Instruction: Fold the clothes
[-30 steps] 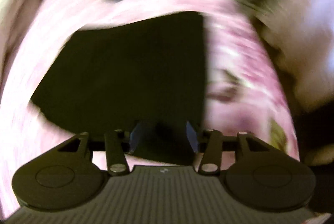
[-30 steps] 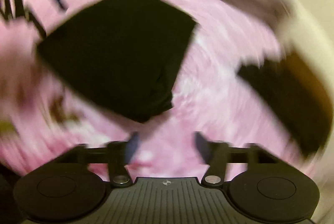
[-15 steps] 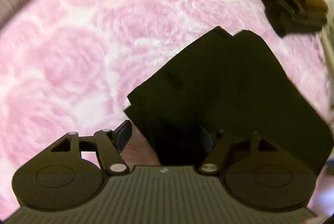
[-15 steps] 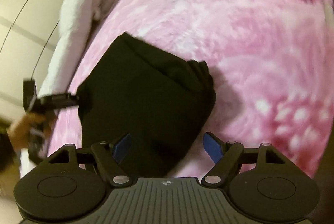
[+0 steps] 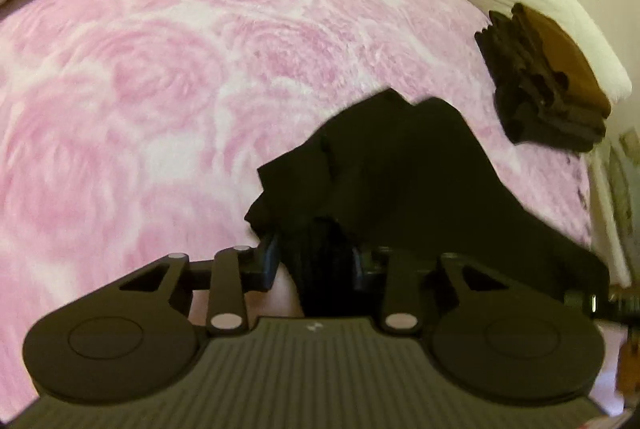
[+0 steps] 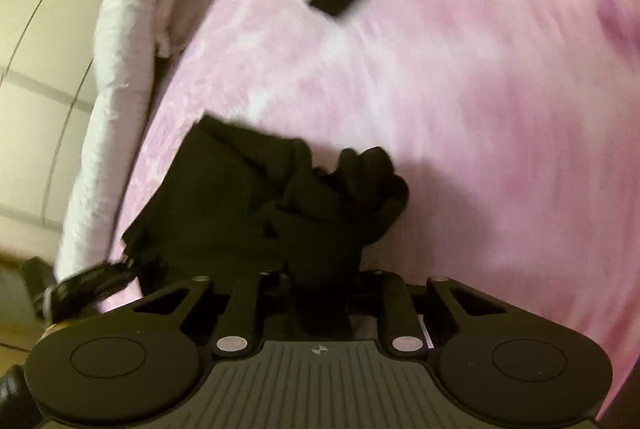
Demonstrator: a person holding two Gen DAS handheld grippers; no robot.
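Warm, dim indoor light is tinting both fisheye views yellowish. The pink floral blanket (image 5: 168, 77) is smearing with motion blur, most heavily on the right in the right wrist view. The black garment (image 6: 256, 205) is losing its folds in shadow. Edges are curving and darkening at the corners.

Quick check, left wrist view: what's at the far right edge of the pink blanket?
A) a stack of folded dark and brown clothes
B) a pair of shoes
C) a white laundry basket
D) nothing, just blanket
A. A stack of folded clothes, dark with a brown piece on top, sits at the right edge of the pink blanket, beyond the black garment that the left gripper has pinched.
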